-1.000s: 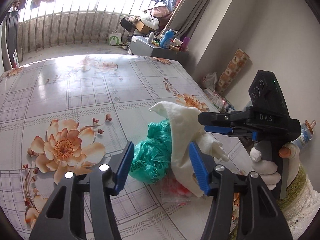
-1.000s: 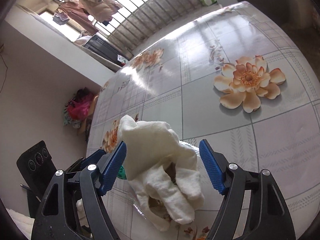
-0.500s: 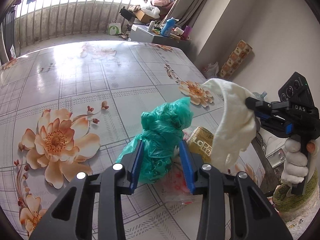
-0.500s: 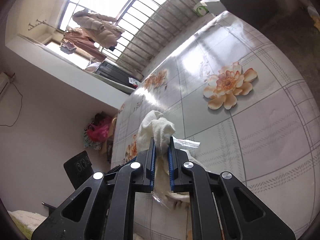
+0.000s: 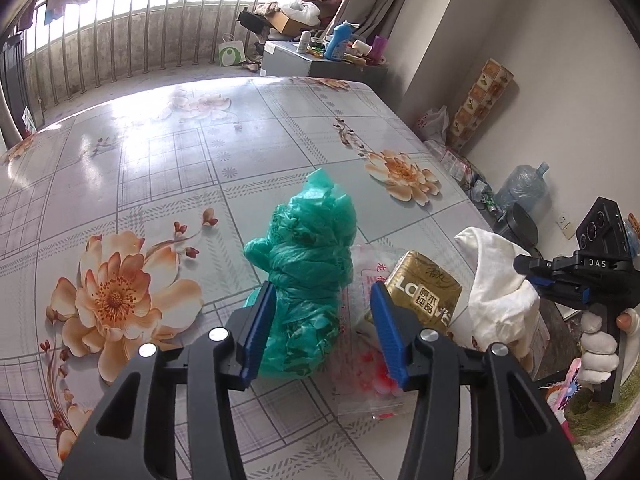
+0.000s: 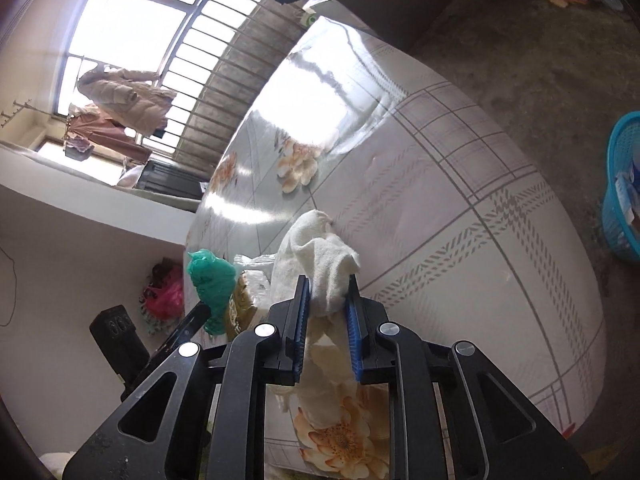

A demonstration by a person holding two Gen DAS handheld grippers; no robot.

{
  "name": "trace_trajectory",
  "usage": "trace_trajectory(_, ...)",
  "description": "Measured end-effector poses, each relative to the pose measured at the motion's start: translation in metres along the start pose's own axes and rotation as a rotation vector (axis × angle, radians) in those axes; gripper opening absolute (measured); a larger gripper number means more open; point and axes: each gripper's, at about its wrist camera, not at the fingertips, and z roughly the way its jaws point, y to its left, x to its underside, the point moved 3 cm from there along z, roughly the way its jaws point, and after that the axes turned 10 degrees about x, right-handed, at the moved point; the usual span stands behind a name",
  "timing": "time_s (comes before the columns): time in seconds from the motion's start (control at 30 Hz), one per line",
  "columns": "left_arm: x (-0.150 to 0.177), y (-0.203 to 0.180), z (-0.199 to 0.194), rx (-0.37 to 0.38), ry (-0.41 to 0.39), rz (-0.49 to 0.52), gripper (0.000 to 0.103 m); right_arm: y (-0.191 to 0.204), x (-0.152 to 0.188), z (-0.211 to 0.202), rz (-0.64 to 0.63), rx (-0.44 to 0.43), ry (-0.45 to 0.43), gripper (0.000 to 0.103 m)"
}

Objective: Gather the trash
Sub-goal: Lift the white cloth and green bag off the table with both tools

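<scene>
A crumpled green plastic bag (image 5: 308, 264) stands on the flowered table (image 5: 160, 168) between the fingers of my left gripper (image 5: 322, 292). Its jaws are opening: the left pad touches the bag and the right pad stands clear of it. To the right, my right gripper (image 5: 524, 268) holds a white cloth (image 5: 496, 280) above the table's edge. In the right wrist view the cloth (image 6: 324, 256) fills the gap of the right gripper (image 6: 328, 280), whose jaws are opening slightly while the pads still press on it. The green bag (image 6: 212, 276) shows at the left there.
A gold packet (image 5: 424, 300) and a clear plastic bag with red print (image 5: 372, 376) lie right of the green bag. A blue basket (image 6: 624, 184) stands on the floor beyond the table. A water jug (image 5: 520, 188) and clutter line the wall.
The right gripper shut on the white cloth and carried it right, off the pile, uncovering the gold packet. The left gripper narrowed around the green bag, then widened again.
</scene>
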Motion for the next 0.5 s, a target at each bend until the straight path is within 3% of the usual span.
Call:
trace_trajectory(0.27,-0.007,0.01,0.02,-0.085,0.031,-0.006,0.048,0.004,-0.001,0.002,-0.024,0.038,0.001,0.029)
trace_trajectory(0.5,-0.006,0.007,0.024,-0.178,0.032,0.06,0.048,-0.017,0.002,-0.004,-0.004,0.049,0.009,0.033)
